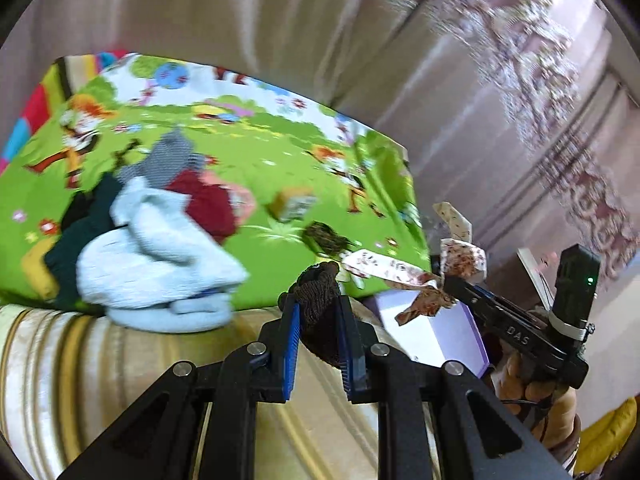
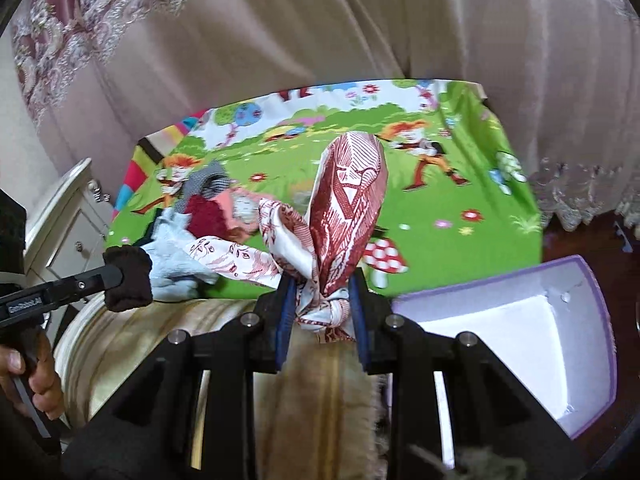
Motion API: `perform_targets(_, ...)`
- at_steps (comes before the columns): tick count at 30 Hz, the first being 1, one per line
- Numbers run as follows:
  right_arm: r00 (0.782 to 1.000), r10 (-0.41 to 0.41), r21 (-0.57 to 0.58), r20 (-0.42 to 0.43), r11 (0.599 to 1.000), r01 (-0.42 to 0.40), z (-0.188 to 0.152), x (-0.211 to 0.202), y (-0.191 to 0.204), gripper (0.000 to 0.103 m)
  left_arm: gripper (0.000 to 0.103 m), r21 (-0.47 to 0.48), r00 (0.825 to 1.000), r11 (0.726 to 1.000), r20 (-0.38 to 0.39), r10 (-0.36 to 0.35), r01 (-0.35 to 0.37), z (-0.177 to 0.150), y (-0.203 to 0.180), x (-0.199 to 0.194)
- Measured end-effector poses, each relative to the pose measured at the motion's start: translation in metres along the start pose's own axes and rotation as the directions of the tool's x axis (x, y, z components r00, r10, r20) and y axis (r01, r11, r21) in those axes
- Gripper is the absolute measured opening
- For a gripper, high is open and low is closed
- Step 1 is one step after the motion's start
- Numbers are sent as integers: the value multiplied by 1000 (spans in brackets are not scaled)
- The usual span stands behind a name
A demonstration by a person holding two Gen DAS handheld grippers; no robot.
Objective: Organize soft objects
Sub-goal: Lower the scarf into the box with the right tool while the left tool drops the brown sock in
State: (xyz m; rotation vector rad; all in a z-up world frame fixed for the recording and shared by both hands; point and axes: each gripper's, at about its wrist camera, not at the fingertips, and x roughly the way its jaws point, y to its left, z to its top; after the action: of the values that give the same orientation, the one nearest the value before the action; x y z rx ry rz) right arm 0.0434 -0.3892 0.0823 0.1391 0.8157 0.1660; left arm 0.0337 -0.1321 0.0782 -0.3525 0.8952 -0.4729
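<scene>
Left wrist view: left gripper [image 1: 318, 312], jaws pinching one dark brown knitted sock [image 1: 320, 304], its cuff bunched above the pads. Beyond the jaws and to their left, one pile of clothes [image 1: 160, 236] on a green cartoon mat [image 1: 280, 152]: one pale blue fluffy piece in front, one dark red, one grey checked, one dark green; more cannot be counted through the blur. Right of the jaws, one lilac box [image 1: 452, 336], and the right gripper [image 1: 452, 280] in a hand [image 1: 536, 392].

Right wrist view: right gripper [image 2: 322, 312], jaws clamped on one red-and-white patterned scarf [image 2: 348, 208], knotted between the pads, one loop standing up, one tail trailing left. Right of the jaws, the same box [image 2: 592, 320], open, nothing visible inside. Left of the jaws, the left gripper [image 2: 120, 274] with the sock [image 2: 128, 280]. Beneath both, a striped beige sofa arm [image 2: 132, 340].
</scene>
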Motion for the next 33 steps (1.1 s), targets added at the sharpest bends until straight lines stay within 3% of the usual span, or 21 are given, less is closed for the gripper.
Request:
perform_targets(9,985,-171,46,-17,984,172,-15,-15,-47,30,18,83,996,994,-70,-59,64,0,-47,38)
perform_targets(23,957,-288,129,-42,948,291,-28,-32,-99,33,18,198,974,965,-180,-137,173,-9,-121,94)
perform_targets(27,948,-318,159,-36,934,319,-28,-37,-110,51,19,211,968,957,-195,-159,199,-9,-136,106)
perform_targets(30,943,-331,175,-25,927,331,-28,-41,-115,61,30,206,959,951,-211,-188,231,-8,-142,114)
perform_targets(33,941,-337,187,-20,924,335,-29,-43,-120,66,43,207,962,953,-206,-179,222,-8,-144,116)
